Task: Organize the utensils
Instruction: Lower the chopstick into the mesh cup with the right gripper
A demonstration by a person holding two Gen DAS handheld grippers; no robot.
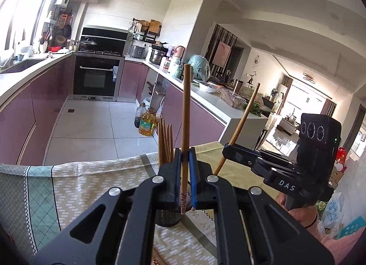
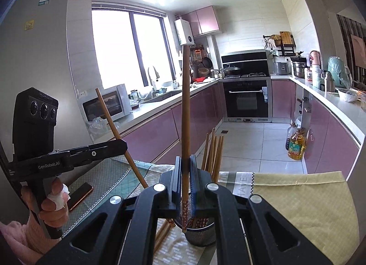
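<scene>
My left gripper [image 1: 185,162] is shut on an upright wooden chopstick [image 1: 185,114] whose patterned tip hangs over the dark mesh utensil holder [image 1: 168,218]. Several chopsticks [image 1: 165,141] stand in that holder. My right gripper [image 2: 185,169] is shut on another upright chopstick [image 2: 185,105] with its tip just above the holder [image 2: 201,236], which holds several chopsticks [image 2: 213,150]. In the left wrist view the right gripper [image 1: 228,148] shows at the right with its chopstick [image 1: 244,116] tilted. In the right wrist view the left gripper [image 2: 124,145] shows at the left with its chopstick [image 2: 114,128] tilted.
The holder stands on a table with patterned cloths [image 1: 91,178] and a yellow-green cloth [image 2: 304,196]. More chopsticks [image 2: 163,234] lie on the table beside the holder. A phone [image 2: 80,195] lies at the left. Oil bottles [image 2: 296,146] stand on the kitchen floor beyond the table.
</scene>
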